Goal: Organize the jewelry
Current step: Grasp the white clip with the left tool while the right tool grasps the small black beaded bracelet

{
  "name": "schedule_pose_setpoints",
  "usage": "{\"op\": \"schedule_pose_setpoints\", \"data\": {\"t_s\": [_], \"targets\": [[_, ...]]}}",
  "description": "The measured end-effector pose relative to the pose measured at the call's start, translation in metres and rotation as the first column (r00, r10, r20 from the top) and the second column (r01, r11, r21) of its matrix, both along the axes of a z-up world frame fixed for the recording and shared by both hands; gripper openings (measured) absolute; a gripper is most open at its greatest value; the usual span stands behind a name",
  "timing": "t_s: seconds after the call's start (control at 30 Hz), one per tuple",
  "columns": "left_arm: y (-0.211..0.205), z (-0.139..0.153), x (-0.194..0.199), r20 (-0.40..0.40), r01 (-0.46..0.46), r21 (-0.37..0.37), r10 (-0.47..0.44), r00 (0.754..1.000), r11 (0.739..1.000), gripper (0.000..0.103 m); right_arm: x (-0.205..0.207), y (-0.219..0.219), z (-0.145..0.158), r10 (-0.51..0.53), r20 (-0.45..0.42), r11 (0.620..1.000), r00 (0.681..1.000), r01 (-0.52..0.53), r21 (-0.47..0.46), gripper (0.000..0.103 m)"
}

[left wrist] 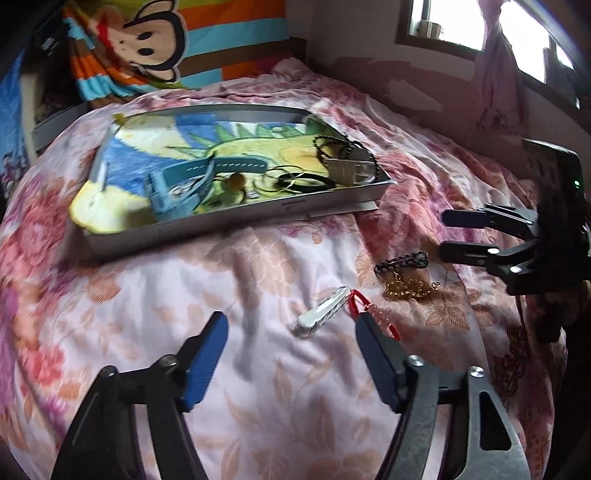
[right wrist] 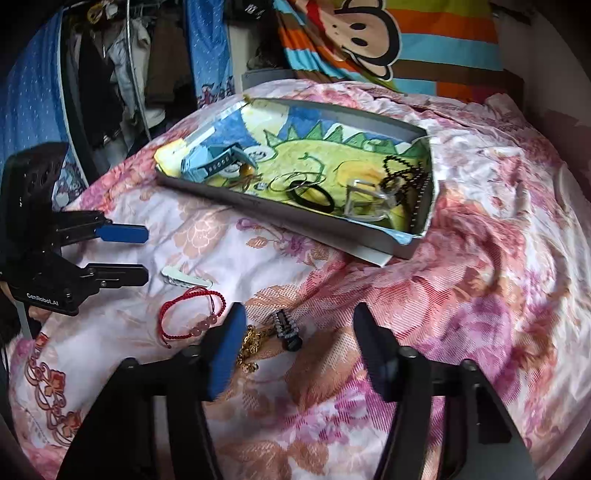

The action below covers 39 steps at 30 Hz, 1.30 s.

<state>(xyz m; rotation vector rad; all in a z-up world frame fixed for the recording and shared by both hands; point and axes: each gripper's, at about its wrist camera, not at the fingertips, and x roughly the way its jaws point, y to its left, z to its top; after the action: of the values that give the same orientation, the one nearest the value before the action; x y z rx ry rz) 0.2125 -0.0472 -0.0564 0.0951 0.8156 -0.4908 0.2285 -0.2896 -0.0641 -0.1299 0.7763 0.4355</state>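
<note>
A grey tray [left wrist: 325, 206] [right wrist: 317, 225] lined with a dinosaur drawing holds a teal watch [left wrist: 192, 177] [right wrist: 214, 162], black beads [right wrist: 402, 173], a black hair band [right wrist: 314, 197] and a clear clip. On the floral quilt lie a white hair clip [left wrist: 321, 312] [right wrist: 186, 278], a red cord bracelet [right wrist: 192, 314] [left wrist: 360, 302], a gold chain [left wrist: 410, 290] [right wrist: 249, 345] and a black hair clip [left wrist: 402, 261] [right wrist: 286, 326]. My left gripper [left wrist: 290, 349] [right wrist: 146, 254] is open above the white clip. My right gripper [right wrist: 299, 349] [left wrist: 443, 234] is open above the black clip.
A striped monkey-print blanket [left wrist: 155, 48] [right wrist: 369, 40] lies behind the tray. Hanging clothes [right wrist: 122, 74] are at the far left. A window [left wrist: 443, 22] with a pink curtain is at the back right.
</note>
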Motion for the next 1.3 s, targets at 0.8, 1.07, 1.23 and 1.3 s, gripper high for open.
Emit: {"op": "schedule_pose_setpoints", "data": {"t_s": [0.8,1.07,1.23,1.3], "targets": [[-0.028,-0.026,0.018,-0.061,0.131,0.105,-0.125,0.990,0.986,0.029,0.012,0.015,-0.022,0.046,-0.089,0.994,0.995,-0.054,-0.093,0.032],[-0.035,-0.026,0.010,-0.033,0.151,0.156,-0.147,0.989,0.976,0.016,0.013,0.017,-0.025,0.062,-0.107,0.994,0.992,-0.071,-0.089,0.014],[-0.037,-0.025,0.007,-0.021,0.139,0.172,-0.138,0.990,0.975,0.016,0.012,0.018,-0.024,0.063,-0.098,0.994,0.993,-0.072,-0.084,0.014],[-0.037,-0.024,0.006,-0.021,0.119,0.171,-0.117,0.993,0.978,0.016,0.012,0.016,-0.022,0.059,-0.093,0.996,0.994,-0.065,-0.069,0.014]]}}
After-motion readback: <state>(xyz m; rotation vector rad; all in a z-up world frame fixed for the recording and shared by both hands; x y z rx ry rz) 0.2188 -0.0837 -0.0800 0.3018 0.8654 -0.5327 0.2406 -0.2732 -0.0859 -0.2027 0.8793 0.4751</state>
